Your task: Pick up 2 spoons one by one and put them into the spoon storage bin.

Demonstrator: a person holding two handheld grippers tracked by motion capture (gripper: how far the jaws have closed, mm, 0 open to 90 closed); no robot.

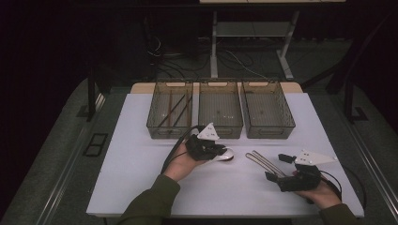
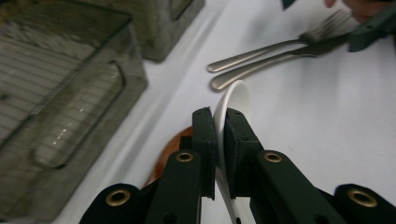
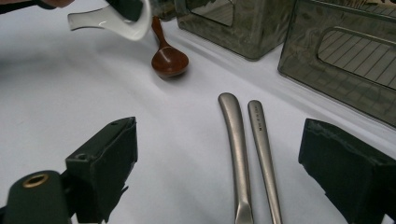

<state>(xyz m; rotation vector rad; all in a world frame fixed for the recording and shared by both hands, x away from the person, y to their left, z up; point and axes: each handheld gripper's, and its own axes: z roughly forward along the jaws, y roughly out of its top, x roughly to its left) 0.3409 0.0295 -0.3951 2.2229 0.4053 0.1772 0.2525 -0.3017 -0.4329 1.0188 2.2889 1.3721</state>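
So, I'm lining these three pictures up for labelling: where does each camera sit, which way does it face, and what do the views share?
High view: fixed above the person's side, looking forward and down on the white table and three bins; both forearms enter from below.
Left gripper view: rides the left claw, looking along its jaws, shut on the white spoon, toward the metal cutlery.
Right gripper view: rides the right claw, its open jaws either side of the cutlery handles, facing the bins.
Shared: both gripper views show the white spoon, brown spoon and cutlery.

Brown spoon (image 2: 170, 144) — mostly behind the left hand-held gripper (image 2: 219, 122).
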